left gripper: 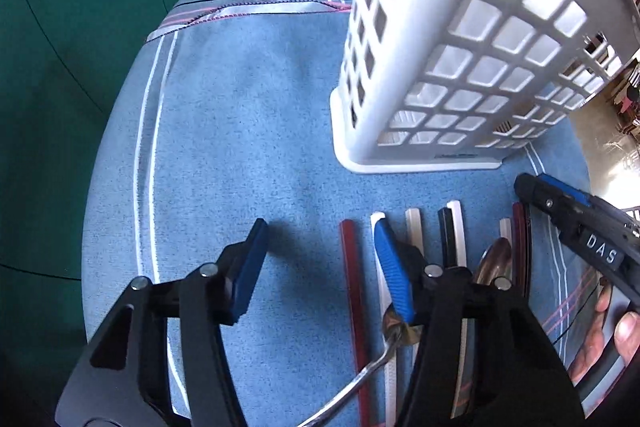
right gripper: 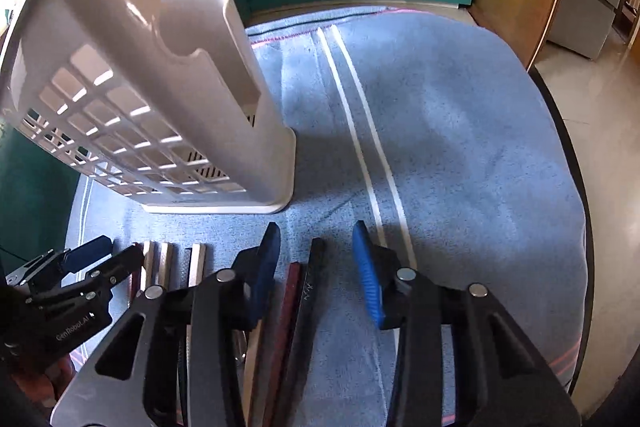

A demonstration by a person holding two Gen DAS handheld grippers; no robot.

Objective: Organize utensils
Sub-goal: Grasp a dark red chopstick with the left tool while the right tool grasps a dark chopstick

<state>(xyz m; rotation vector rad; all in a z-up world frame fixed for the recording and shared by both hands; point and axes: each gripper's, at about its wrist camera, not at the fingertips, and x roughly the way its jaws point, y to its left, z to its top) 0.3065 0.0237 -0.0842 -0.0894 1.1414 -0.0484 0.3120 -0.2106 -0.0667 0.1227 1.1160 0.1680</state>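
Blue towel (left gripper: 240,131) bears one white basket (left gripper: 460,67), perhaps seven utensil handles (left gripper: 354,287); both tools (left gripper: 320,267) (right gripper: 316,267) gape wide

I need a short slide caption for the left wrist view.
Open left gripper above utensils lined up before a white basket.
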